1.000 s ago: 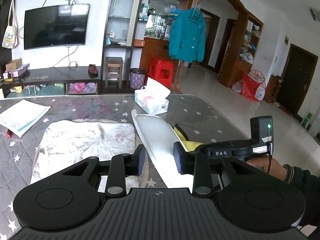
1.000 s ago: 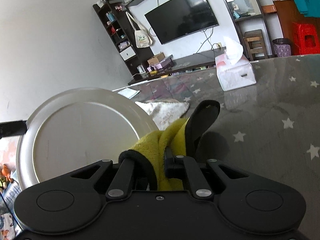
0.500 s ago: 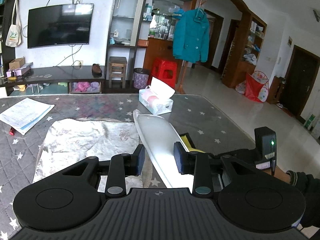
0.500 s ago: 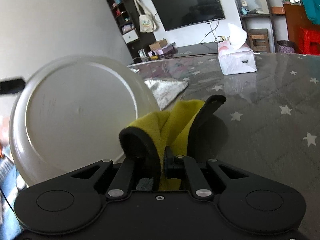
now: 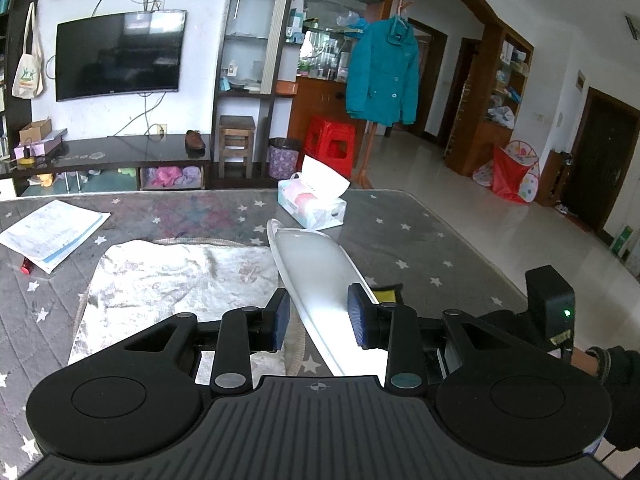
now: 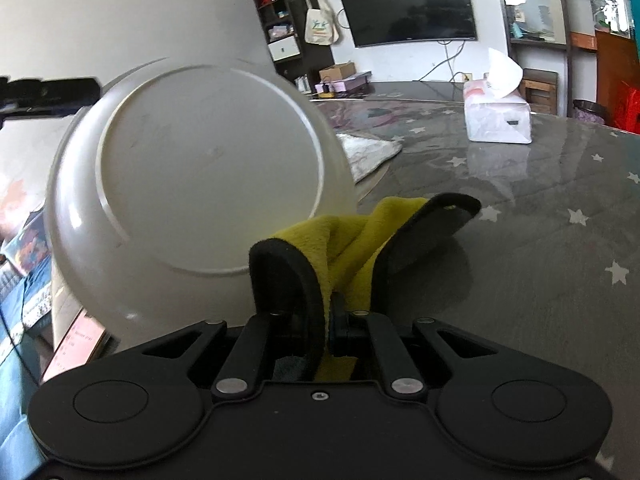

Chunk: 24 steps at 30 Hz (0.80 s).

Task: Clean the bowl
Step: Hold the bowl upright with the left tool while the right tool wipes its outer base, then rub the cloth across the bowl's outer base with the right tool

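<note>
One tissue box [image 5: 312,208] behind bowl [image 5: 320,276]

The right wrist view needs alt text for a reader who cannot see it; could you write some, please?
The right hand-held gripper clamps a yellow cloth beside the underside of a tilted white bowl. Behind lie a grey star-patterned table and a tissue box.

Left wrist view looks close along the bowl [image 5: 320,276] edge-on; right wrist view faces its underside; both share the tissue box [image 5: 312,206] and television [image 6: 408,6].
</note>
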Each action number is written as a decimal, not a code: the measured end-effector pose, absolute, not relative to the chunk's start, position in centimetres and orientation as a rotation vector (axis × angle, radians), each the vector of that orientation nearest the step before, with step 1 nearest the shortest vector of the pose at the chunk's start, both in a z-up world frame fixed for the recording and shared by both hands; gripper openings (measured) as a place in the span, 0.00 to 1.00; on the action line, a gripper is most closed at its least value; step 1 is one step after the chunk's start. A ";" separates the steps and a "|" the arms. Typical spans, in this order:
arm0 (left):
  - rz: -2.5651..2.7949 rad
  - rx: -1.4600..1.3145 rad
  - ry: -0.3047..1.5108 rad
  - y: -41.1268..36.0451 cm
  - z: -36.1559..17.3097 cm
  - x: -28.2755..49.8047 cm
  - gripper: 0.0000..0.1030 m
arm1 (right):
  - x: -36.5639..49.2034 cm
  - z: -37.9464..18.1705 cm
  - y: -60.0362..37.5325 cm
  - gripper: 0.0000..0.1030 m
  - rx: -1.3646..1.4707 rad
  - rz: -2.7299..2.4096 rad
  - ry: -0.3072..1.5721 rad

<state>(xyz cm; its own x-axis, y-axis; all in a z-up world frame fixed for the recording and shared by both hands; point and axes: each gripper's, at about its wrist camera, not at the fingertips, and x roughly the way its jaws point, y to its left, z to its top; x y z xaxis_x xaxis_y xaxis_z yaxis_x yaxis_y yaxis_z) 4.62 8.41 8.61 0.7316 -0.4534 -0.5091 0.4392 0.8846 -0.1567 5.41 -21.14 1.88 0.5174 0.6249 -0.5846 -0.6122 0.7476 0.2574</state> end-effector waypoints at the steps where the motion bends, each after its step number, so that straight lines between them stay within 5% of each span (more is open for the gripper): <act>1: -0.491 -0.025 0.566 8.4 8.6 4.6 0.32 | 5.2 1.9 -21.1 0.09 0.014 0.747 0.710; 24: -0.437 0.062 0.553 6.8 8.9 3.9 0.32 | -0.6 5.4 -18.6 0.11 0.013 0.962 0.673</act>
<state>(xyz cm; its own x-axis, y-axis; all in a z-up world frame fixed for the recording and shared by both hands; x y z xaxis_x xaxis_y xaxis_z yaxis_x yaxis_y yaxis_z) 3.94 6.76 8.87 0.7621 -0.3850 -0.5206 0.4179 0.9066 -0.0587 -0.55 -18.59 5.44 0.3865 0.7597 -0.5230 -0.7517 0.5880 0.2986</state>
